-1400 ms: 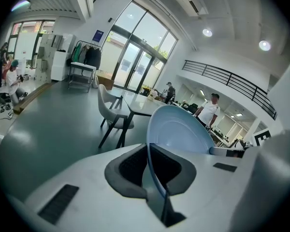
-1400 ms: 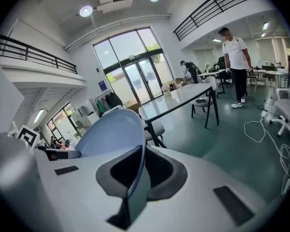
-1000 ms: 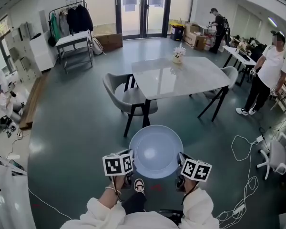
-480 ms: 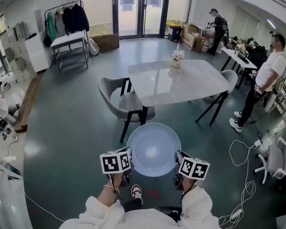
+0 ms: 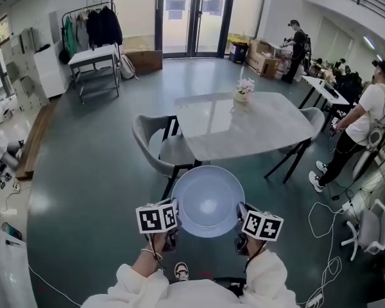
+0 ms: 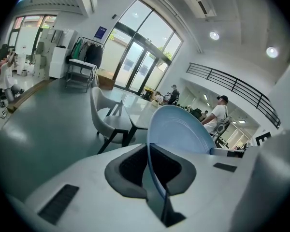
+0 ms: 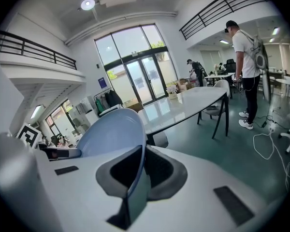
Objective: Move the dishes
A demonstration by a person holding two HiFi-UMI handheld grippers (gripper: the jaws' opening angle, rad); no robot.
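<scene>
Spanning left claw (image 6: 149,169), right claw (image 7: 139,170): plate (image 5: 208,201)

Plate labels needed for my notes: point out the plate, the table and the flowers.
plate (image 5: 208,201), head view, middle of its hollow.
table (image 5: 263,130), head view, bare part of top.
flowers (image 5: 244,85), head view, the blooms.

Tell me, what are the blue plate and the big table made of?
The plate looks like glazed ceramic, perhaps melamine: smooth pale blue with a soft sheen and thin rim. The table top looks like polished stone or a stone-look slab: grey, mirroring the windows.
</scene>
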